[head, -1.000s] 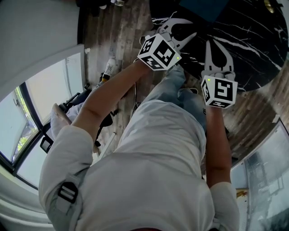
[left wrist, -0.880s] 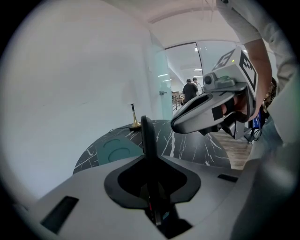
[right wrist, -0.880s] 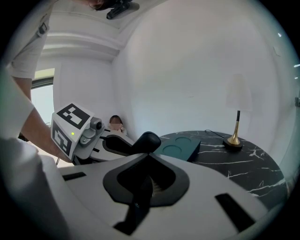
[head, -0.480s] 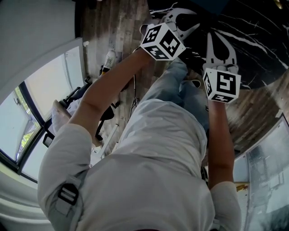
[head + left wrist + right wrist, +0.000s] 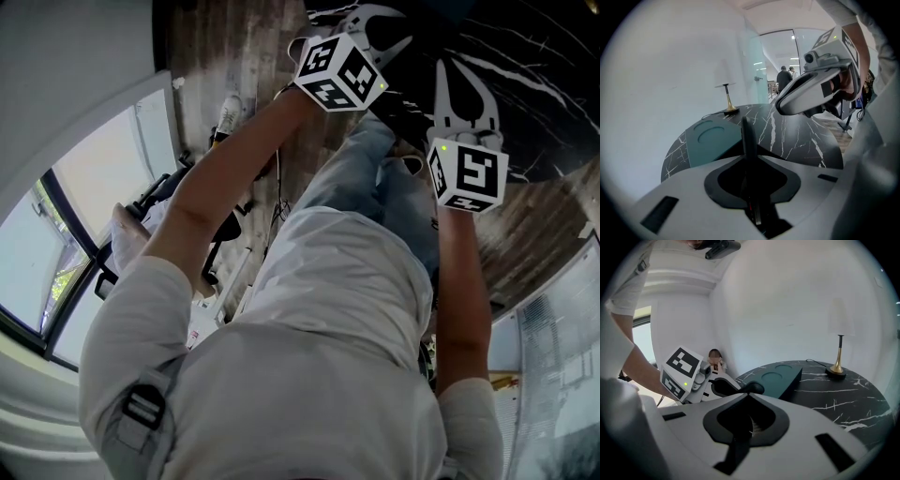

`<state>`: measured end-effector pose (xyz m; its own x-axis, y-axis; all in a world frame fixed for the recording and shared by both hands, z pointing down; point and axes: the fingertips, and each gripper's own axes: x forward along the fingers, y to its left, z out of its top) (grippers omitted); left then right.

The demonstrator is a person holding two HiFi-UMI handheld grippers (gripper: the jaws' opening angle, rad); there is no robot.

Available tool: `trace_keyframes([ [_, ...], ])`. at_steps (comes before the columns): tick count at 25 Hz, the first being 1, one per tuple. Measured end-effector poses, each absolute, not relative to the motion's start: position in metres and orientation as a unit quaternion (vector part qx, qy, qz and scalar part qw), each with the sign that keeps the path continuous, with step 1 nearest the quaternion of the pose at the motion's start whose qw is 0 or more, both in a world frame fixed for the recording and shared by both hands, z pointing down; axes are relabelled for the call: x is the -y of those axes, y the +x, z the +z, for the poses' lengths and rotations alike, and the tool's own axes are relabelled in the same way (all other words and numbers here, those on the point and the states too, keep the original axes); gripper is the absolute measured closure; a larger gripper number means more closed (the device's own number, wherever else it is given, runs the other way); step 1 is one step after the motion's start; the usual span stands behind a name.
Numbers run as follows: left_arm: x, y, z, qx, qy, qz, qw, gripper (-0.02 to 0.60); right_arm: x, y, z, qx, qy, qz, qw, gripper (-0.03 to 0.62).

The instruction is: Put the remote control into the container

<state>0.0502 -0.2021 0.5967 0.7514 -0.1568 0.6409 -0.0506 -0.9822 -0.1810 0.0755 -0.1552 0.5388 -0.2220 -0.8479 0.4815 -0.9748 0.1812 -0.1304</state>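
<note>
No remote control can be made out in any view. A teal container with two round recesses in its top lies on the black marble table, ahead of both grippers; it also shows as the teal container in the right gripper view. My left gripper is held low over the table's near edge, jaws closed to a thin dark line with nothing visible between them. Beside it, my right gripper is shut too, tips meeting. From above, both marker cubes sit at the table edge.
A lamp with a brass base stands on the table behind the container, its cord trailing left. White walls close in behind the table. Wooden floor lies left, with a shoe and dark gear near the window. People stand far off.
Both grippers have moved forward, further over the table edge, the left one more than the right. Their jaws have stayed shut.
</note>
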Motion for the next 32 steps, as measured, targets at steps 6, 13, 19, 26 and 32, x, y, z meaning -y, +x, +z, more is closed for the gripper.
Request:
trace_keyframes([
  [6, 0.200, 0.044, 0.617, -0.053, -0.919, -0.385, 0.071, 0.502, 0.149, 0.077, 0.547, 0.753, 0.603, 0.216, 0.153, 0.583],
  [13, 0.201, 0.039, 0.626, -0.062, -0.901, -0.423, 0.076, 0.502, 0.148, 0.073, 0.551, 0.753, 0.601, 0.218, 0.153, 0.583],
  [19, 0.198, 0.037, 0.636, -0.052, -0.877, -0.466, 0.106, 0.502, 0.144, 0.069, 0.549, 0.754, 0.601, 0.215, 0.153, 0.583],
  [26, 0.197, 0.037, 0.648, -0.043, -0.851, -0.508, 0.121, 0.502, 0.138, 0.073, 0.547, 0.748, 0.609, 0.215, 0.152, 0.583],
  [32, 0.196, 0.037, 0.652, -0.039, -0.838, -0.529, 0.131, 0.500, 0.134, 0.071, 0.545, 0.745, 0.614, 0.213, 0.149, 0.583],
])
